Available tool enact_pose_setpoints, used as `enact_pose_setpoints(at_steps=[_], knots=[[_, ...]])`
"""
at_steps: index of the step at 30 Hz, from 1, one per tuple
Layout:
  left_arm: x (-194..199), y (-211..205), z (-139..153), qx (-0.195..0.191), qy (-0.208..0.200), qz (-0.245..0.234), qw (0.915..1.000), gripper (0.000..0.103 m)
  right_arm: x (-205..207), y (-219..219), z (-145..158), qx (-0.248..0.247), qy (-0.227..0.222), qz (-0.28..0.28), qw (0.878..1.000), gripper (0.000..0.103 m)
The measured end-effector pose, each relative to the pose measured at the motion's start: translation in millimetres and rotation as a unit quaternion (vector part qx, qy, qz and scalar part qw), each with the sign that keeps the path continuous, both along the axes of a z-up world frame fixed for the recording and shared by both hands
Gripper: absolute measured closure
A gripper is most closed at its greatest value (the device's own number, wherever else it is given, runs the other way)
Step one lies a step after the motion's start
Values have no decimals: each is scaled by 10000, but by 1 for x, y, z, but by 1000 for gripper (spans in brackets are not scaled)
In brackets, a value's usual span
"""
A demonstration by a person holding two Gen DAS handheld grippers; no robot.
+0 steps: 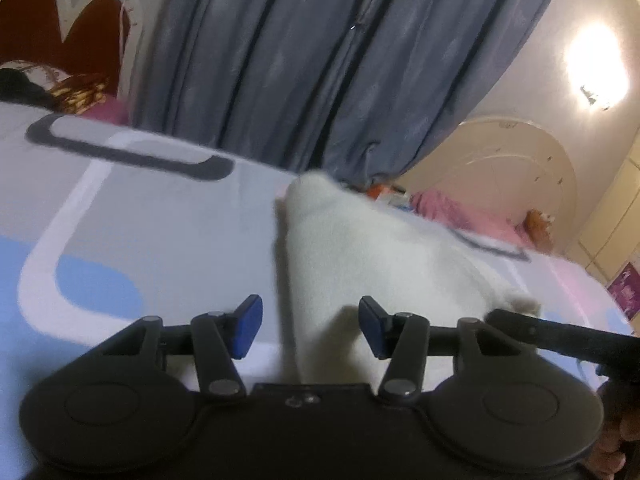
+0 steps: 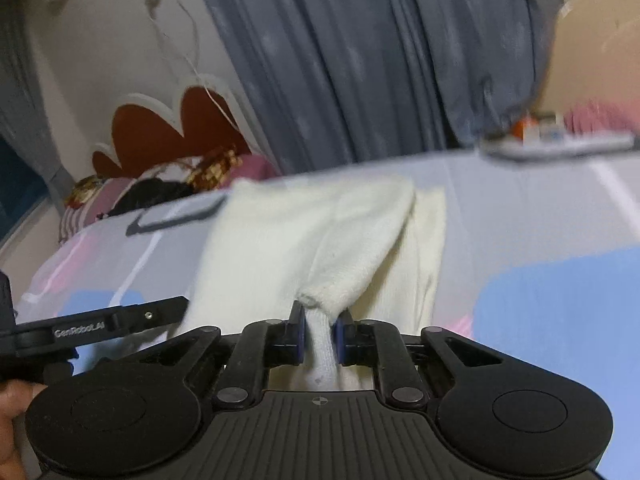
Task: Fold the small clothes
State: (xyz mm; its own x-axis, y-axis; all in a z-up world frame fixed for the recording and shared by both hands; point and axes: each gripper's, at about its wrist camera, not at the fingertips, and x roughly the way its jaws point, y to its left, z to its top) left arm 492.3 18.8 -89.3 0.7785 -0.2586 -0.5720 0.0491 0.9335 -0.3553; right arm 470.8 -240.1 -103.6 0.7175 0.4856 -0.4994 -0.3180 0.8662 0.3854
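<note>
A small white knit garment (image 2: 320, 236) lies on the patterned bed sheet (image 2: 540, 240). My right gripper (image 2: 319, 334) is shut on a bunched near edge of it, with cloth pinched between the blue pads (image 2: 298, 336). In the left wrist view the same white garment (image 1: 360, 248) lies ahead and to the right. My left gripper (image 1: 310, 326) is open and empty, its blue pads (image 1: 248, 326) wide apart just above the sheet (image 1: 140, 220), at the garment's near edge. The other gripper's black body (image 1: 560, 336) shows at the right.
Grey-blue curtains (image 1: 300, 60) hang behind the bed. A red and white headboard (image 2: 168, 132) and a heap of pillows and cloth (image 2: 160, 188) sit at the far left. Pink bedding (image 1: 472, 212) and small items lie at the far right.
</note>
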Motion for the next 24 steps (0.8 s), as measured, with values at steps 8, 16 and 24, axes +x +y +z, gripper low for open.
enact_pose_setpoints(at_steps=[8, 16, 24], knots=[[12, -23, -1, 796, 241, -140, 9964, 52, 8, -22, -26, 134, 506, -11, 9986, 88], [32, -50, 26, 682, -430, -977, 9919, 51, 9, -26, -2, -206, -466, -481, 9975, 84], [14, -62, 12, 1248, -332, -1231, 9840, 53, 16, -3, -20, -1189, -199, -186, 9925, 90]])
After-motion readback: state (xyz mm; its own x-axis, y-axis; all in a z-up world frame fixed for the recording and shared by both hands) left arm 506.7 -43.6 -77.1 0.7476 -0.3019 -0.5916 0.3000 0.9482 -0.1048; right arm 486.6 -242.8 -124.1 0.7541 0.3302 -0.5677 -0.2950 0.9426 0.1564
